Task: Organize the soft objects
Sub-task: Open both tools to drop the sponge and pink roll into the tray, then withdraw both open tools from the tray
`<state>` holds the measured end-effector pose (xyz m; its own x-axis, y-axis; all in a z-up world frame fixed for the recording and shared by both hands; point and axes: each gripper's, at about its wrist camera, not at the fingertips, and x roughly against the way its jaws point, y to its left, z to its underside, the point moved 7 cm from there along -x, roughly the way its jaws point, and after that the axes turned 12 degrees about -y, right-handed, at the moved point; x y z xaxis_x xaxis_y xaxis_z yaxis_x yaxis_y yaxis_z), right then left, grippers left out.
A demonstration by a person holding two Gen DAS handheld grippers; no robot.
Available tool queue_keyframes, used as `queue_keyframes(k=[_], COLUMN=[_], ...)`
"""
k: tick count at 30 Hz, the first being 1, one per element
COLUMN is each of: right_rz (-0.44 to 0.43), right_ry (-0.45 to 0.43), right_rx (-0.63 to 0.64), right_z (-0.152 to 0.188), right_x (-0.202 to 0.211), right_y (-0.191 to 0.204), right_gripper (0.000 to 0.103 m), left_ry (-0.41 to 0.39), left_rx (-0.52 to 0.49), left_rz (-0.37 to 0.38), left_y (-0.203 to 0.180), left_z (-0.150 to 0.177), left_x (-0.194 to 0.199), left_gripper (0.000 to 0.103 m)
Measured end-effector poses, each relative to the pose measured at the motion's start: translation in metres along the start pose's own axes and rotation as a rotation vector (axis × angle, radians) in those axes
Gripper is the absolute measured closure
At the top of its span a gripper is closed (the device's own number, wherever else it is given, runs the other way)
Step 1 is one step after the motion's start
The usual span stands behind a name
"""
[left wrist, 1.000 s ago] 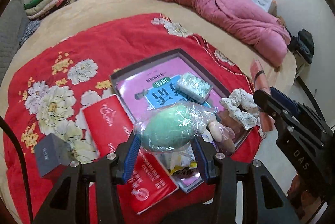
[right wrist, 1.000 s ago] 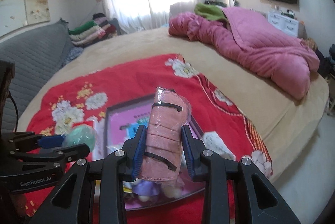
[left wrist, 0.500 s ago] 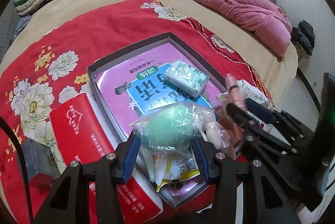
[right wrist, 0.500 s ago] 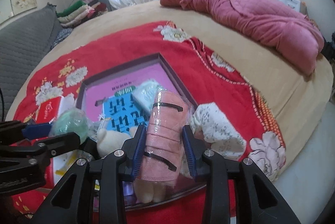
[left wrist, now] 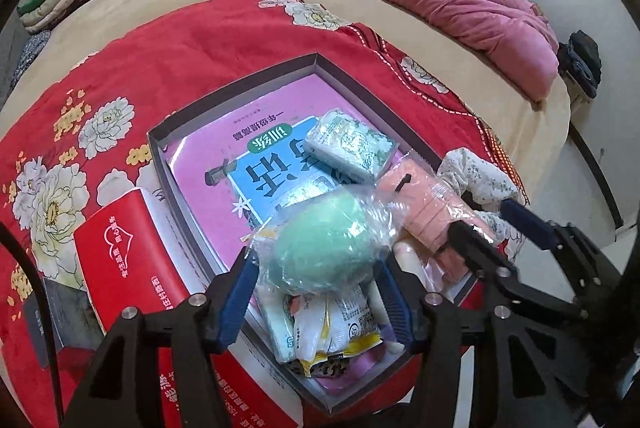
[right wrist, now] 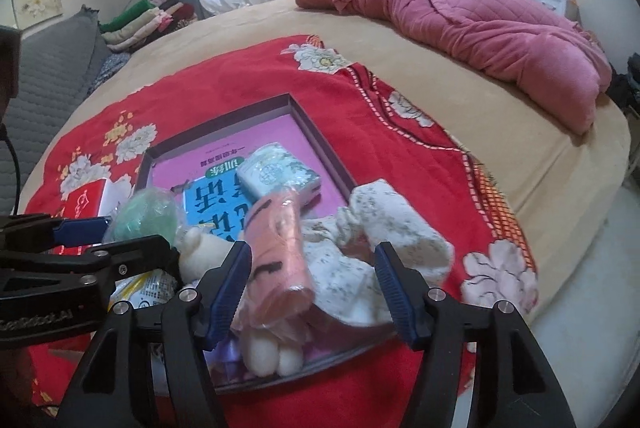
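in the grey box (left wrist: pixel 236 84): one green pouch (left wrist: pixel 320 244), one pink roll (right wrist: pixel 280 240), one tissue pack (left wrist: pixel 352 144)

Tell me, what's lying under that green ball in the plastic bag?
Under the green ball lie snack packets and a pink-and-blue book, all inside the box. The book's lower part is covered.

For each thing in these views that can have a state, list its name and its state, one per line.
Left gripper: jaws opening, green bagged ball between them.
Right gripper: jaws opening, pink roll leaning on the left finger only.
Grey box: lidless, partly filled.
Tissue pack: sealed, lying on the book.
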<state>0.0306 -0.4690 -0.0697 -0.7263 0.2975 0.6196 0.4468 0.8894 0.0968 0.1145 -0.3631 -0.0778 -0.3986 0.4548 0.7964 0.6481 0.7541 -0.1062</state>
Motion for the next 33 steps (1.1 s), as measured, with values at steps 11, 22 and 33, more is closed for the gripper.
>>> queue_keyframes(k=[11,22,33], right_rz=[0.041,0.053,0.026], right_ry=[-0.050,-0.070,-0.103], right_rx=[-0.004,0.031,-0.008], right_z=[-0.016,-0.022,-0.011], right_x=[0.037,0.062,0.110], right_y=[-0.008,0.011,0.041], right_gripper=[0.030,0.029,0.026], left_ry=[-0.068,-0.112,-0.153], left_rx=[0.001,0.024,0.046], left_rz=[0.002,-0.014,-0.021], left_y=[0.006,0.019,0.030], left_z=[-0.002,0.003,0.027], left_x=[0.024,0.058,0.104], left_gripper=[0.034,0.033,0.026])
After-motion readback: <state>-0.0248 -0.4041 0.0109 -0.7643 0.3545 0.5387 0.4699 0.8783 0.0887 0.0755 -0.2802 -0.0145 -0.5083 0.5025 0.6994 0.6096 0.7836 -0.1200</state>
